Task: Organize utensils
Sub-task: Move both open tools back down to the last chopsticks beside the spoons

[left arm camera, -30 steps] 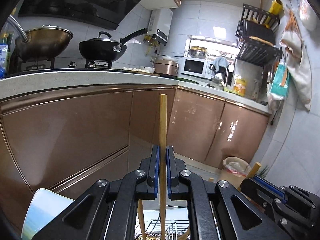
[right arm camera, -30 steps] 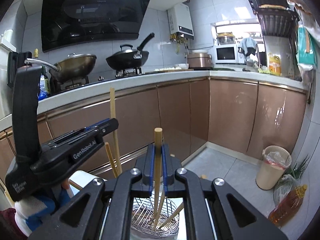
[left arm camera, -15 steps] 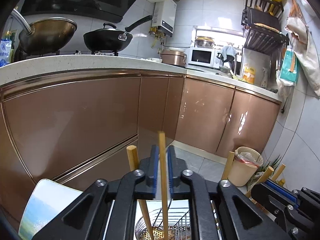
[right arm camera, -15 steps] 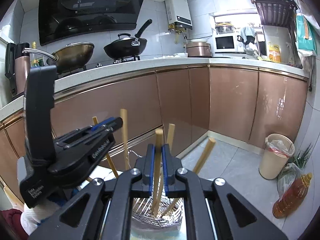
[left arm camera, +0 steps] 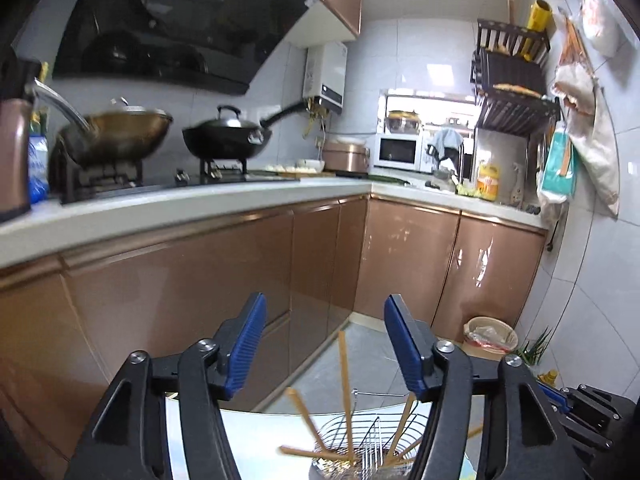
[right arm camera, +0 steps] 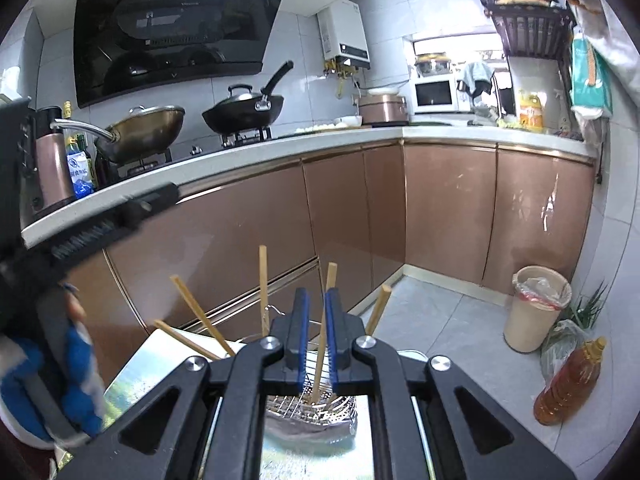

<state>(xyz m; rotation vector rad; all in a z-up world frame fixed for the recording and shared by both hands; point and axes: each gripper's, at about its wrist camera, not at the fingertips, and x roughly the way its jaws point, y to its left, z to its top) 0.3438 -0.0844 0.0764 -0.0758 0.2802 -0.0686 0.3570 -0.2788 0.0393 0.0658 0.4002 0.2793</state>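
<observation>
1. The left gripper (left arm camera: 323,342) hovered above the wire holder (left arm camera: 360,446), its fingers wide apart and empty.
2. The right gripper (right arm camera: 316,330) had its fingers nearly together, with a loose chopstick (right arm camera: 322,344) standing in the holder between them.

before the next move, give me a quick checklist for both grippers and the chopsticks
1. Left gripper fingers wide apart, holding nothing: ok.
2. Right gripper actually clamping the chopstick between its fingers: cannot tell.
3. That chopstick's lower end is inside the wire basket: ok.
4. Other chopsticks stand in the basket, none on the floor: ok.
5. The two grippers are apart from each other: ok.
</observation>
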